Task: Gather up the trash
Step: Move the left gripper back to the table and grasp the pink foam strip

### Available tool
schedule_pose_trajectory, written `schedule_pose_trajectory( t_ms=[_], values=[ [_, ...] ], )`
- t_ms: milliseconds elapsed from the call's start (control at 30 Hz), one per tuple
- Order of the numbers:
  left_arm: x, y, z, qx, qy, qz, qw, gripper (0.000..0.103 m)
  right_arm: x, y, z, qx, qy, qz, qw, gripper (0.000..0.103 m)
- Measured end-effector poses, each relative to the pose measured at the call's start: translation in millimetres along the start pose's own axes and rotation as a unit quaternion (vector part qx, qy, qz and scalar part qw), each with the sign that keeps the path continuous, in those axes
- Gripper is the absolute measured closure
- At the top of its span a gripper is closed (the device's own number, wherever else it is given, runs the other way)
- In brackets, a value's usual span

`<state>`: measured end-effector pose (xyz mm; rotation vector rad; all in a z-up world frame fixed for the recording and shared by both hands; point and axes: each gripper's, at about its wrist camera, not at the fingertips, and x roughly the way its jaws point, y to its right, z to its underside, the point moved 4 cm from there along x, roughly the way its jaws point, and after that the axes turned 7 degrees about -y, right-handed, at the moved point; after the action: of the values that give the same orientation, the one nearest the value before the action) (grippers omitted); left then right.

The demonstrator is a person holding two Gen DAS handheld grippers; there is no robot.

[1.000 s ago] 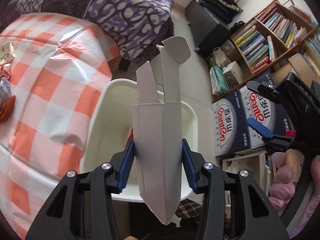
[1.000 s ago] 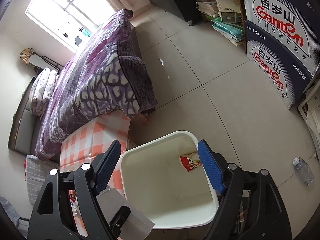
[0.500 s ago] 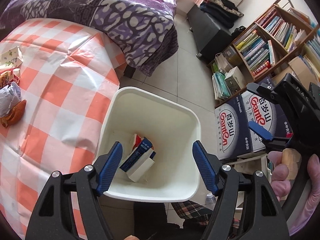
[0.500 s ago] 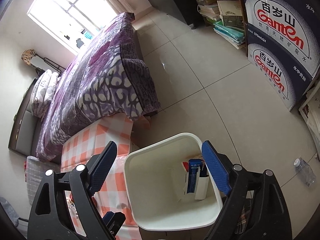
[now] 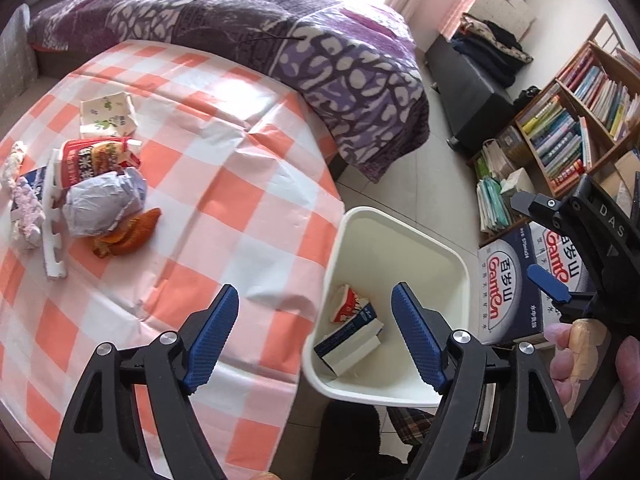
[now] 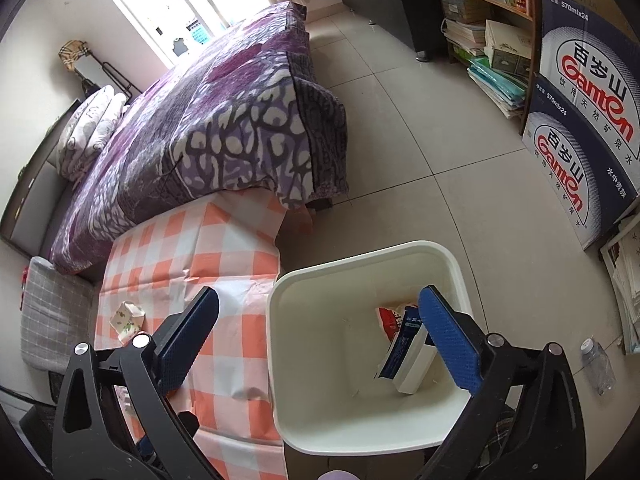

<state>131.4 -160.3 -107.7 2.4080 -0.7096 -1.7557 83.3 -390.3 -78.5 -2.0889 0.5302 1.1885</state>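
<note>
My left gripper (image 5: 315, 294) hovers over the gap between the checked table (image 5: 224, 200) and the white bin (image 5: 400, 216); its jaws are opening with nothing between them. The right gripper (image 6: 319, 294) hangs above the bin (image 6: 360, 256), jaws also opening and empty; in the left wrist view it appears at the right edge (image 5: 528, 236), held by a hand. In the bin lie a blue-and-white box (image 5: 348, 340) (image 6: 404, 344) and a red wrapper (image 5: 346, 306) (image 6: 388, 318). On the table's left side sit a crumpled silver wrapper (image 5: 104, 200), a red pouch (image 5: 96, 156), a white-green packet (image 5: 106, 114) and an orange scrap (image 5: 128, 232).
A bed with a purple blanket (image 5: 280, 32) borders the table's far side. Stacked water cartons (image 6: 580, 120) and a bookshelf (image 5: 568, 128) stand right of the bin. A plastic bottle (image 6: 598, 364) lies on the tiled floor. A white foam strip (image 5: 54, 232) lies by the table trash.
The pale carton held in the left gripper dropped into the bin as the jaws opened. Both grippers widened, and both views swung toward the table.
</note>
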Motion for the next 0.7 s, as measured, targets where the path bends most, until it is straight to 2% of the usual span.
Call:
schedule_pose_trajectory(
  t_ms=[233, 433, 600, 700],
  values=[
    [-14, -65, -12, -0.053, 0.016, -0.077, 0.9955, 0.024, 13, -39, 16, -0.031, -0.016, -0.002, 0.999, 0.007],
    [-23, -144, -21, -0.149, 0.014, -0.136, 0.9794, 0.024, 26, -73, 33, -0.054, -0.03, -0.006, 0.998, 0.007],
    [-28, -201, -27, -0.228, 0.015, -0.139, 0.9636, 0.024, 38, -99, 48, -0.077, -0.043, -0.007, 0.996, 0.007],
    [-25, -230, -28, -0.282, 0.01, -0.113, 0.9526, 0.024, 45, -113, 56, -0.092, -0.051, -0.007, 0.994, 0.007]
  ],
)
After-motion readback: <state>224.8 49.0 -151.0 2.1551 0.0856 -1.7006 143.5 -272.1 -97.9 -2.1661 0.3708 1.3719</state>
